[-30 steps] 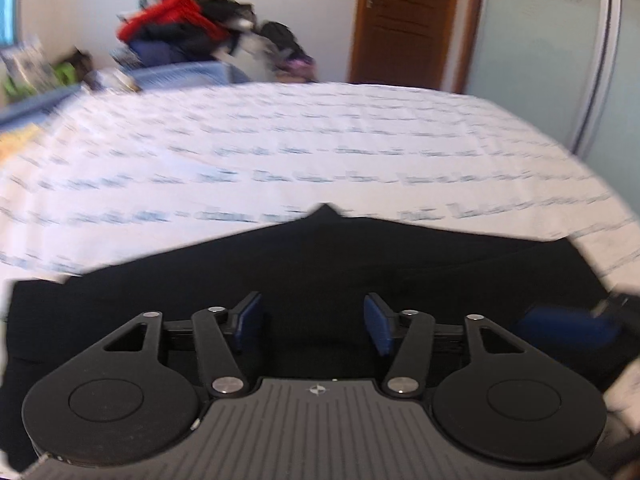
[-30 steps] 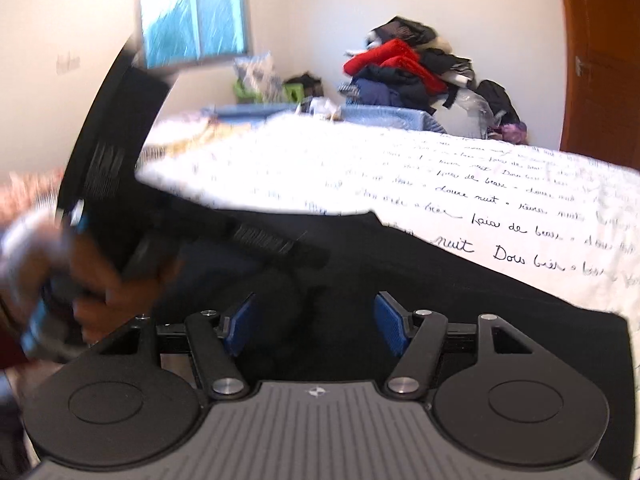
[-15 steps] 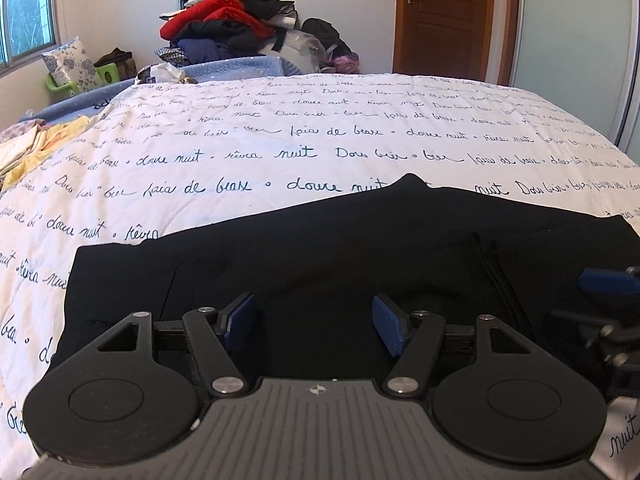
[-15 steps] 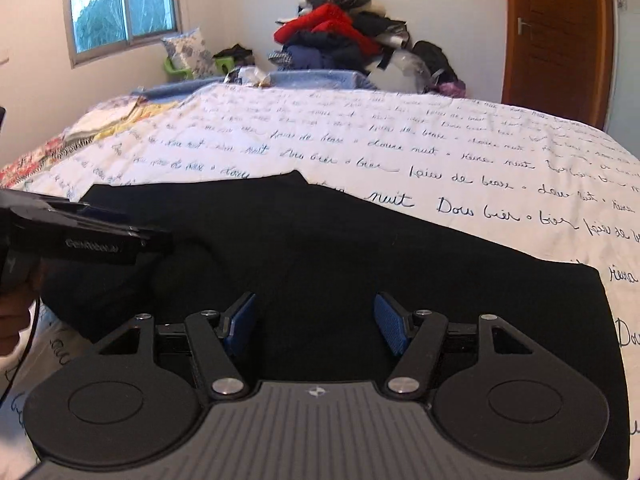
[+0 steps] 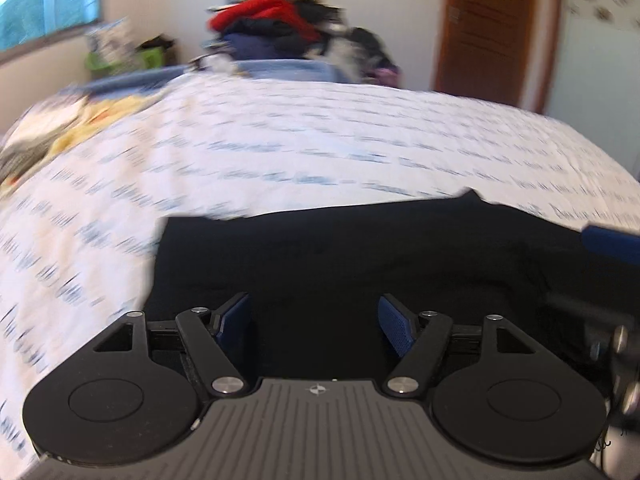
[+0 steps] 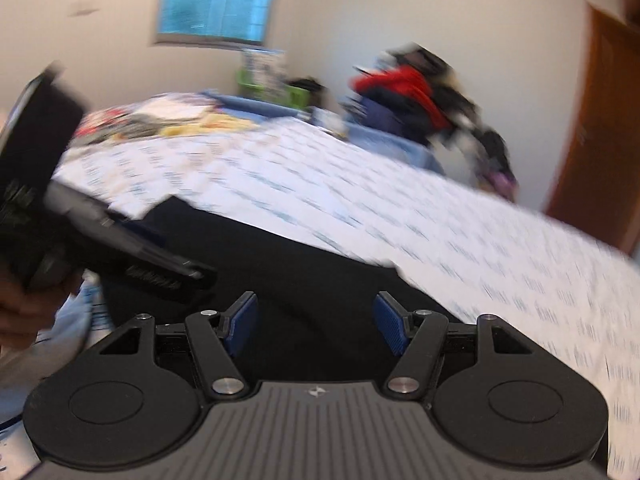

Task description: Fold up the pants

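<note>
over the near edge of the bed, in the left wrist view, the left gripper [image 5: 315,322] hung with its blue-padded jaws spread apart and nothing between them. right under it lay the black fabric pants [image 5: 360,256], spread flat across the white quilt with blue script lettering [image 5: 280,152], their left edge squared off close by. the right gripper's blue pad [image 5: 612,240] poked in from the right, over the same cloth. it looked like a reach for a fresh fold: the best move would be to drop low at that left edge, pinch all the layers together, and lift them across evenly so nothing bunches. beyond the bed were a blurred heap of red and dark clothes [image 5: 276,28], a brown wooden door [image 5: 492,36] and a window [image 5: 48,4].

in the right wrist view, the right gripper [image 6: 316,324] was likewise wide apart and empty, hovering above the pants [image 6: 304,276], which ran as a dark band across the quilt [image 6: 400,200]. the left gripper [image 6: 132,256] crossed in from the left, too smeared there to show its jaws. both hands should grab matching points, i'd say, to keep the fold straight. window [image 6: 218,0] at the back, clothes heap [image 6: 412,100] to the right, door [image 6: 600,120] at the edge; everything heavily blurred.
</note>
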Demonstrator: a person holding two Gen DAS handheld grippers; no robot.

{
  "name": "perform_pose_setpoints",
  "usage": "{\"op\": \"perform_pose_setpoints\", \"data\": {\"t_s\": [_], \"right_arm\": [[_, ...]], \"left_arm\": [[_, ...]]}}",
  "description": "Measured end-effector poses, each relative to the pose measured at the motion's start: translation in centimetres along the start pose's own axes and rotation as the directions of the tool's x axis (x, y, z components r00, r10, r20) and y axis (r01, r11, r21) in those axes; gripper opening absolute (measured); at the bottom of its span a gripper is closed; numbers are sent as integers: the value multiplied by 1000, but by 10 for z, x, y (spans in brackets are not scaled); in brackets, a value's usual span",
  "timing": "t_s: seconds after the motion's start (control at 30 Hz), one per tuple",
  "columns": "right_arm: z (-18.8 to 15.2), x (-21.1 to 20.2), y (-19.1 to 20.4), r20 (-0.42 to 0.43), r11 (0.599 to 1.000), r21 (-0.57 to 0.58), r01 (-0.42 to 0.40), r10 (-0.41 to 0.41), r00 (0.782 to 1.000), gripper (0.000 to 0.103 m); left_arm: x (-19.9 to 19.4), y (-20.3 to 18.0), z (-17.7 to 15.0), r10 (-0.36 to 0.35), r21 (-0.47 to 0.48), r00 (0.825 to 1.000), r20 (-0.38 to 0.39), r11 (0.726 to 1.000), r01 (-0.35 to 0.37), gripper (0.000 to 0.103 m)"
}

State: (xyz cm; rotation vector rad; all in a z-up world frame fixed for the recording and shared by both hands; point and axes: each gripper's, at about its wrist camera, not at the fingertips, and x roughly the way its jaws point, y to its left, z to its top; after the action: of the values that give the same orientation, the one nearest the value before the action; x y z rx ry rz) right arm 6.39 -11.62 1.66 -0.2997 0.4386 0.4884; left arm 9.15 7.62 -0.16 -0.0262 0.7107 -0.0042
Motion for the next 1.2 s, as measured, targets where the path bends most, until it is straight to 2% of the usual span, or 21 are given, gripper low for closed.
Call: {"op": "perform_pose_setpoints", "data": {"t_s": [0.07,0.13,0.23,0.33,0.43,0.5,0.57,0.67,0.73,0.87,0.9,0.93,0.97,1.03,1.1,1.13,1.2], "right_arm": [[7,4,25,9,994,-96,-48,50,999,64],[11,9,51,10,978,-187,-92,96,995,64],[13,19,86,0,946,-288,-148,155,988,64],[12,29,114,-21,910,-377,-173,179,984,64],[8,43,137,-48,869,-460,-181,179,983,64],[4,54,151,-70,840,-514,-172,159,985,63],[-2,64,162,-69,807,-571,-148,133,989,63],[-6,76,177,-23,752,-655,-77,83,996,60],[-6,84,185,-1,717,-695,-48,66,998,52],[-14,100,201,15,651,-758,-38,75,997,21],[-14,102,202,25,648,-761,-32,78,997,20],[-12,103,200,33,661,-750,-32,86,996,19],[-7,101,194,30,700,-713,-52,104,994,19],[11,98,173,9,818,-561,-130,164,986,18],[28,96,148,9,896,-400,-195,216,976,18],[36,95,138,11,917,-332,-223,240,971,18],[47,94,123,2,931,-228,-285,293,956,19]], "left_arm": [[-9,30,-2,1,-104,1000,-16,995,-3,72],[-18,59,-3,-6,-211,1000,-30,977,0,71],[-31,92,-5,-20,-317,999,-42,949,6,70],[-38,113,-6,-79,-398,995,-56,916,51,71],[-33,129,-10,-158,-480,983,-88,872,97,72],[-25,137,-14,-229,-545,967,-109,827,135,72],[-20,144,-21,-303,-615,946,-118,770,170,73],[-13,155,-30,-375,-704,920,-117,685,190,74],[-10,164,-36,-413,-756,905,-98,622,202,77],[-3,177,-44,-468,-826,883,-41,513,234,83],[1,179,-45,-479,-836,877,-29,492,242,85],[4,180,-45,-494,-845,869,-13,471,254,86],[7,180,-46,-508,-854,861,1,448,265,86],[16,178,-45,-534,-867,845,29,408,287,86],[26,174,-41,-550,-874,834,48,380,301,86],[31,172,-38,-553,-878,831,58,368,306,86],[41,169,-31,-553,-875,830,78,362,323,85]]}}
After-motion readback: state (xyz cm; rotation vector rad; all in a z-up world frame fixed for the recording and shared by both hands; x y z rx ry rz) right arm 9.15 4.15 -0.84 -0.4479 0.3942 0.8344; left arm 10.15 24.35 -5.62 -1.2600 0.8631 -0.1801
